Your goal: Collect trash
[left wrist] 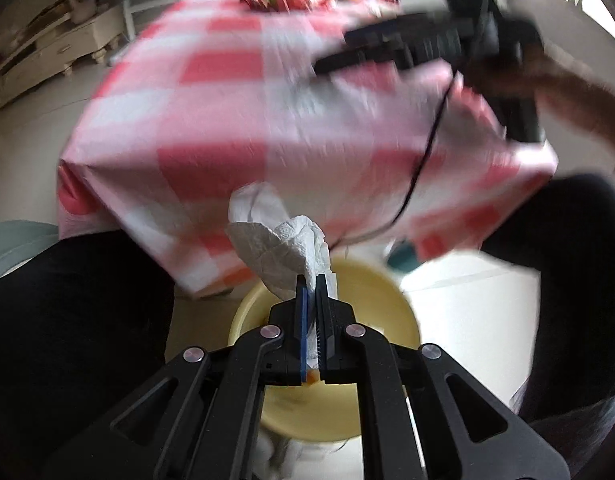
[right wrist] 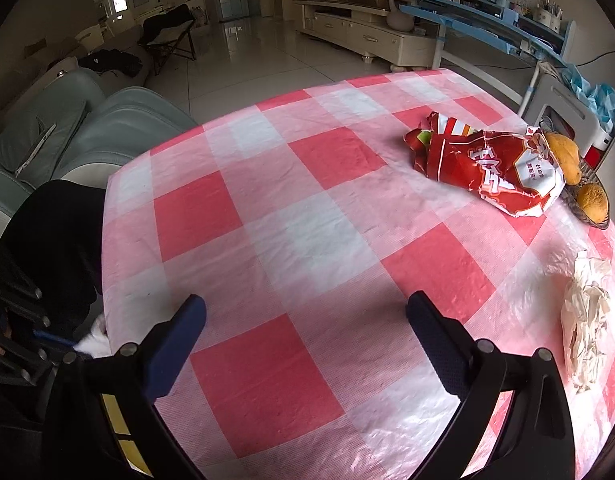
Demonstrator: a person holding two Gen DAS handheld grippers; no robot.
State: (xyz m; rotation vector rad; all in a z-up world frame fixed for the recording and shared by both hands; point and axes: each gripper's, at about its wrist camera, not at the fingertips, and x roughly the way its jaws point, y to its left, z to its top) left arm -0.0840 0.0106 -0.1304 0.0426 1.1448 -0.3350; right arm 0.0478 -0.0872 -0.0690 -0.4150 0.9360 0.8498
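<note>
My left gripper (left wrist: 312,280) is shut on a crumpled white paper tissue (left wrist: 281,246), held just above a yellow bin (left wrist: 391,316) on the floor beside the table. My right gripper (right wrist: 307,312) hangs open over the red-and-white checked tablecloth (right wrist: 307,216), with nothing between its fingers. A crumpled red snack bag (right wrist: 495,168) lies at the far right of the table. A wad of cream-coloured paper (right wrist: 585,316) lies at the right edge, beside the right finger. The right gripper (left wrist: 411,48) also shows blurred over the table in the left wrist view.
A dark dish (right wrist: 575,204) with two yellow fruits (right wrist: 593,198) stands behind the snack bag. A person's dark-clothed legs (left wrist: 79,328) flank the bin. A black cable (left wrist: 427,152) hangs over the table's edge. A grey-green sofa (right wrist: 87,132) stands left of the table.
</note>
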